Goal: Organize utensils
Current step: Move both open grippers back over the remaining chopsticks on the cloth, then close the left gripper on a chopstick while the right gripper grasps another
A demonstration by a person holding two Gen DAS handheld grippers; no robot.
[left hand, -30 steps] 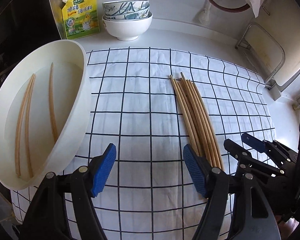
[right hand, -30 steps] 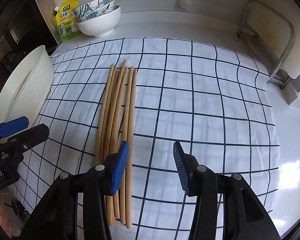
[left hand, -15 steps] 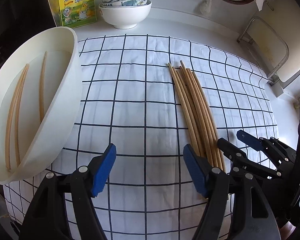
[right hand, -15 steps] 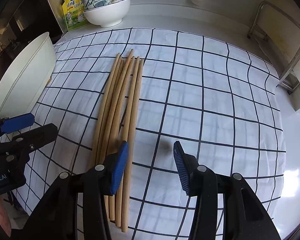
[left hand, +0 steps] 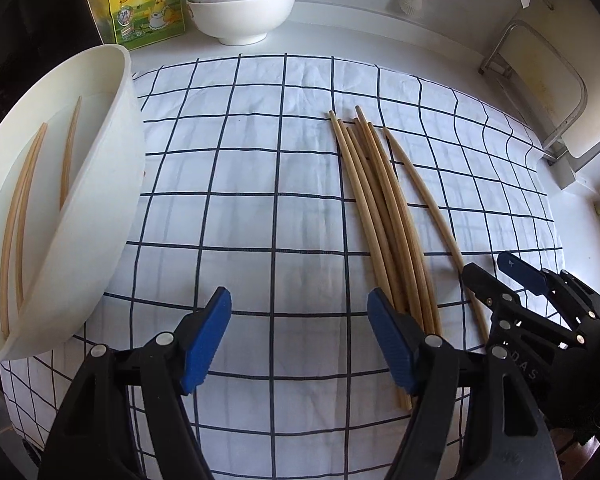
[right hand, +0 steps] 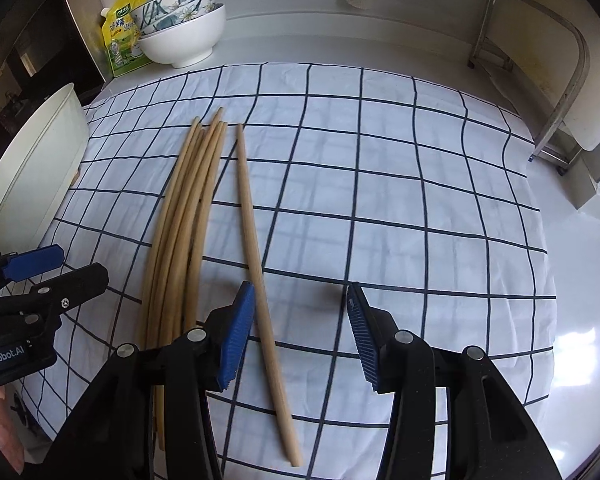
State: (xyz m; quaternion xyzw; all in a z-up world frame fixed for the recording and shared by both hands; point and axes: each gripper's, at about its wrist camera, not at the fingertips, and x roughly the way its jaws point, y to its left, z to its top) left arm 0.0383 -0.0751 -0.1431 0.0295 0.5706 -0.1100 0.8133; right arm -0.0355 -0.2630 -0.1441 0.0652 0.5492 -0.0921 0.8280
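White kitchen bench (right hand: 572,280) with a blue-checked cloth (right hand: 380,200) spread over it, so that's the whole workspace.

Right tongs (right hand: 300,320) are released, nothing gripped. One chopstick (right hand: 256,248) lies apart from the rest and runs right alongside the inner face of the left-hand pad (right hand: 236,336), so it already sits in the gap, just hugging one side. It runs lengthwise away from the camera, roughly the same way the tongs point, near end low in the frame and far end up the cloth. So the fingers straddle it crosswise, which is what you'd want for a pinch.

Left tongs (left hand: 298,340) are released too, spread wider, hanging over bare cloth. The bundle of chopsticks (left hand: 380,216) lies just off their right pad (left hand: 388,344), partly tucked behind it.

My read: the right hand is way nearer to the loner, so it's the one to grab it. It mainly needs to come down and maybe shift a touch left to centre the stick before squeezing.

Further out, on the left, a white basin (left hand: 100,216) is tipped on the cloth's edge with three chopsticks (left hand: 24,208) already in it, presumably the drop-off. Beyond the cloth sit stacked bowls (left hand: 242,8) and a yellow seasoning pouch (left hand: 148,4) against the wall.
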